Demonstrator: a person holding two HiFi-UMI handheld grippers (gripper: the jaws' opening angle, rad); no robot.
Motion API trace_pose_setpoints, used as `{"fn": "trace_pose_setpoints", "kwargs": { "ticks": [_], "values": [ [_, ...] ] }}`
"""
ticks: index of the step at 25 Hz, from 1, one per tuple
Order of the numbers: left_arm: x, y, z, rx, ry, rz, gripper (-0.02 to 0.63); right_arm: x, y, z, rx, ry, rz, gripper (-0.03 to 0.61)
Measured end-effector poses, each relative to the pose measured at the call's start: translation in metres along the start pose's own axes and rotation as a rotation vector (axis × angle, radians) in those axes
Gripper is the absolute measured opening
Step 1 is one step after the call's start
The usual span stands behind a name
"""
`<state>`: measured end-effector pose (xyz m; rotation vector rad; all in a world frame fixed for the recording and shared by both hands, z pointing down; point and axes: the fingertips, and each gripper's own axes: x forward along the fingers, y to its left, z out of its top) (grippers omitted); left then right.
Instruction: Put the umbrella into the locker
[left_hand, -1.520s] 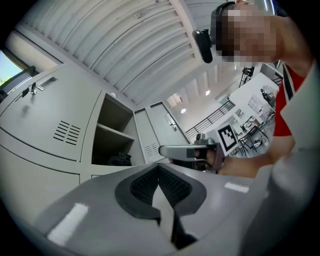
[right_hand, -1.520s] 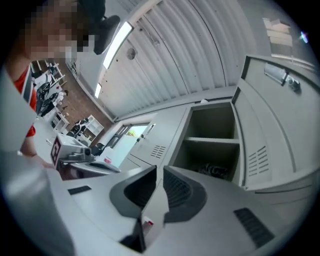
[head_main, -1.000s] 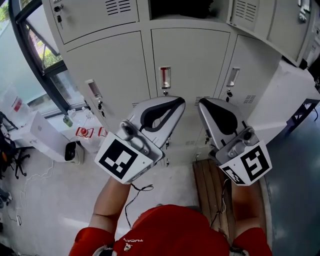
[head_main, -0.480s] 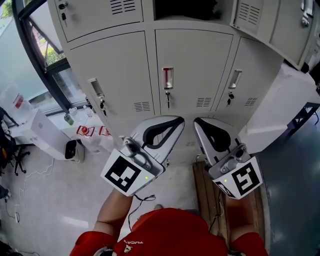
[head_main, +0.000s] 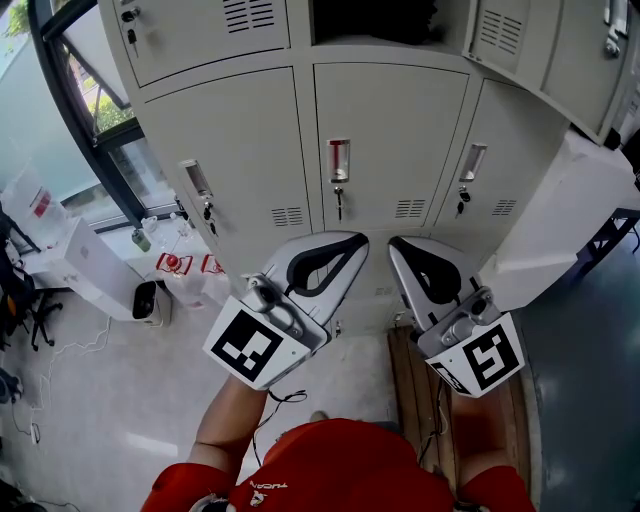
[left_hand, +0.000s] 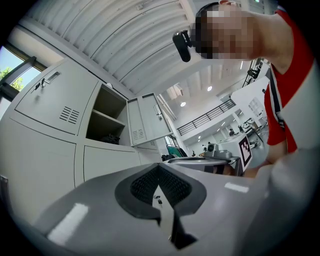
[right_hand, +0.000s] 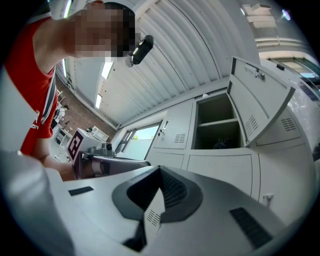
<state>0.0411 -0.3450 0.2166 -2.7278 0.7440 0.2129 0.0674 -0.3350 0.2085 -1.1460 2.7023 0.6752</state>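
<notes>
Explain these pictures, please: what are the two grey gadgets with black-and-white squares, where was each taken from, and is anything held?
There is no robot: a person holds a two-jawed tool in each hand, the left gripper and the right gripper. The patterned cubes belong to them. One picture comes from a camera on the person's head, looking down; the other two from cameras riding on each gripper, looking along its jaws. Both pairs of jaws are shut on nothing. Ahead stand grey lockers; one upper compartment is open, with something dark inside, too small to name.
</notes>
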Motion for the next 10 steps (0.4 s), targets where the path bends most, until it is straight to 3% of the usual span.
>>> {"fn": "trace_pose_setpoints", "kwargs": {
  "ticks": [10],
  "values": [
    [0.0036,-0.0035,0.0002,-0.002,-0.004,-0.004,0.006,-0.0042,-0.0025,0.0012,-0.002,0.001,0.0,0.002]
  ]
}}
